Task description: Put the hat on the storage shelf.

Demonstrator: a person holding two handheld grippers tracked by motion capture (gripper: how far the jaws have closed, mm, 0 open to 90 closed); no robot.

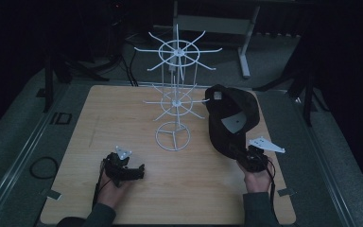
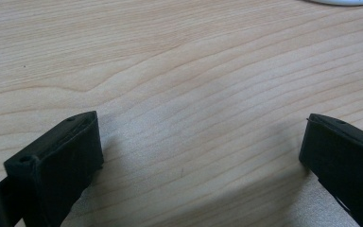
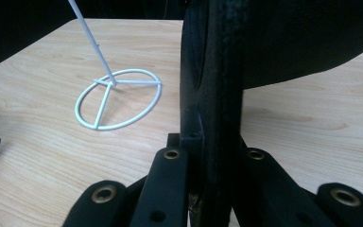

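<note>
Two claws in use: right claw (image 1: 244, 155) clamps the brim of a dark cap (image 1: 229, 116), lifted at right of frame beside the white wire rack (image 1: 174, 101) (not yet hung). Left claw (image 1: 139, 171) rests open on the worktop (image 1: 123, 109).

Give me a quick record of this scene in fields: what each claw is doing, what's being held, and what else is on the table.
right claw: shut on the brim of a black cap, held up above the table
left claw: open, nothing between its jaws, low over the wooden table
rack: white wire display stand with two tiers of hooks, ring base on the table
cap position: right of the stand
</note>
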